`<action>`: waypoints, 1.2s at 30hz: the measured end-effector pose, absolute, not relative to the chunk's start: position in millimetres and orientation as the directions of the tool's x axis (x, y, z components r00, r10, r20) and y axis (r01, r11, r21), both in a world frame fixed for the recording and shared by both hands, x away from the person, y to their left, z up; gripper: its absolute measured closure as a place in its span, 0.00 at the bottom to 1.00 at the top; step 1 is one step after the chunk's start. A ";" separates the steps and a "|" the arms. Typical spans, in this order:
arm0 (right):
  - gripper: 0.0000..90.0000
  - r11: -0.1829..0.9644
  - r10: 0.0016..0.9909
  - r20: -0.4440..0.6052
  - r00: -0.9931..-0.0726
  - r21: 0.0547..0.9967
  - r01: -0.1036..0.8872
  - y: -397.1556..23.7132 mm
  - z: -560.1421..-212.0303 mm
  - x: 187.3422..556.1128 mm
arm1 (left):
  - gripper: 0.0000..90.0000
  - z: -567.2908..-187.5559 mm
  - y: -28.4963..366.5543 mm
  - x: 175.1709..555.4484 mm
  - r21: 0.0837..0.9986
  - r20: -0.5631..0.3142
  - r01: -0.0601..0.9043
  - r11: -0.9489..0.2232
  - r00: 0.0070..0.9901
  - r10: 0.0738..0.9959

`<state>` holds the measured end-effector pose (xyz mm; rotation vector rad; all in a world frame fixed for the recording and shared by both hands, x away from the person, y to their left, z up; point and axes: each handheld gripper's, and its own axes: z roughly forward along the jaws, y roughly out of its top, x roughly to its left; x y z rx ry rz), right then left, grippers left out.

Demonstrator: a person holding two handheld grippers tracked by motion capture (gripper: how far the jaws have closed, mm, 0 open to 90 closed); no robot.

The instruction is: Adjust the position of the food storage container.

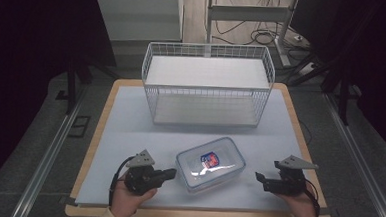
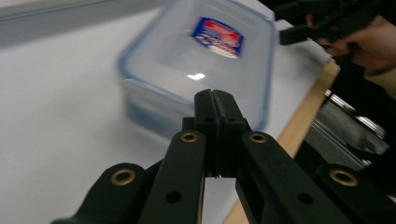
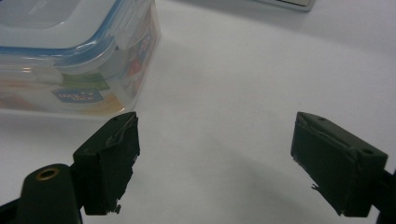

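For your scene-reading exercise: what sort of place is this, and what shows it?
Probably a lab or workshop test bench: a covered table staged with a wire basket and food container, cables on the floor.

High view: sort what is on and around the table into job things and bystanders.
Job:
- lidded plastic container
- left claw, shut, pointing at it
- right claw, open, beside it

Bystanders:
- wire basket
- cables on the floor

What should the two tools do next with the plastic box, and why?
Probably open the left tool again: its jaws are pressed shut with nothing between them, just short of the lidded plastic box. The right tool already waits open on the other side, so both could then close in on the box.
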<state>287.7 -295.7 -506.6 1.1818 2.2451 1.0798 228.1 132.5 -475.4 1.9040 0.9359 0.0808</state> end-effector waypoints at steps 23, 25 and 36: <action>0.17 0.357 0.824 0.012 -0.567 0.766 0.534 -295.8 -509.8 289.5 | 1.00 -503.9 53.0 210.0 0.728 -0.256 0.517 -0.450 0.814 0.522; 0.17 0.357 0.824 0.011 -0.567 0.767 0.533 -295.7 -509.6 289.4 | 1.00 -507.9 50.5 211.9 0.726 -0.242 0.519 -0.451 0.807 0.538; 0.17 0.360 0.824 0.009 -0.566 0.763 0.537 -295.4 -510.5 289.5 | 1.00 -517.6 54.4 218.2 0.714 -0.199 0.524 -0.466 0.789 0.581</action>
